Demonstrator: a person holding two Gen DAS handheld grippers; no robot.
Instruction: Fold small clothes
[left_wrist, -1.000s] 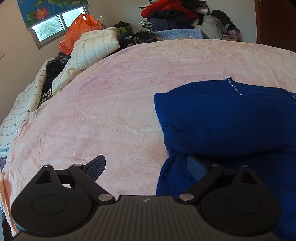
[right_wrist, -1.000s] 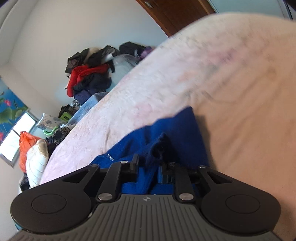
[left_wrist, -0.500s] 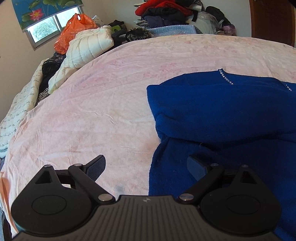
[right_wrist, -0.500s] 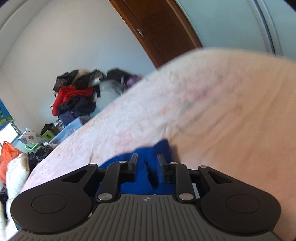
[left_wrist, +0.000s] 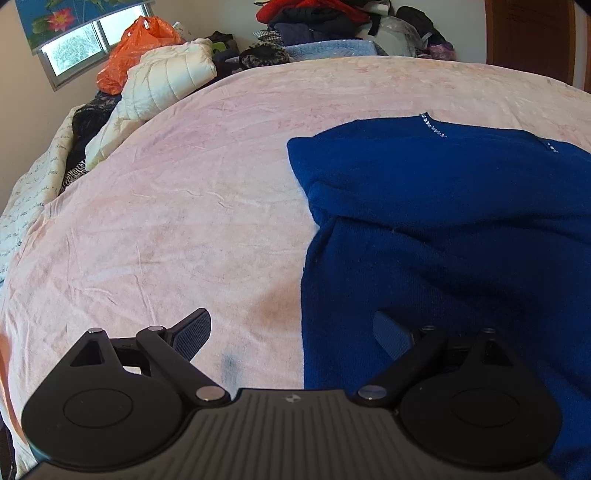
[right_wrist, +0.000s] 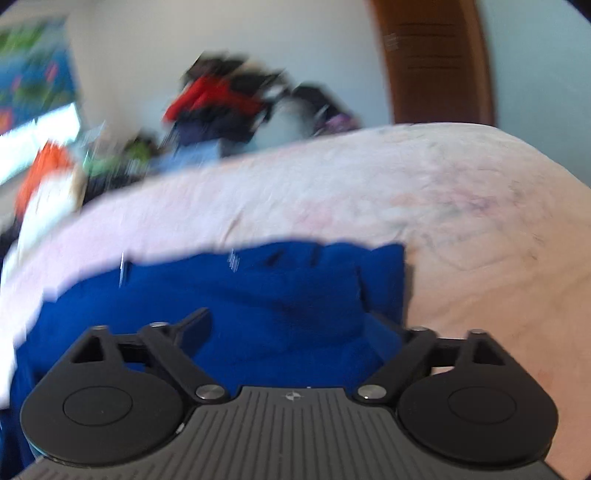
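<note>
Sweater (left_wrist: 461, 229), blue, lies partly folded on the pink bed cover (left_wrist: 184, 192), one layer doubled over the body. The fold could slump or shift, I judge, since thick knit springs back once let go. The right hand-held gripper (right_wrist: 291, 325) is opening wide above the cloth, with nothing pinched; a second ago it was nearly closed on a bunch of blue fabric. The left hand-held gripper (left_wrist: 291, 332) stands wide over the sweater's near edge, as before, only nearer it.
</note>
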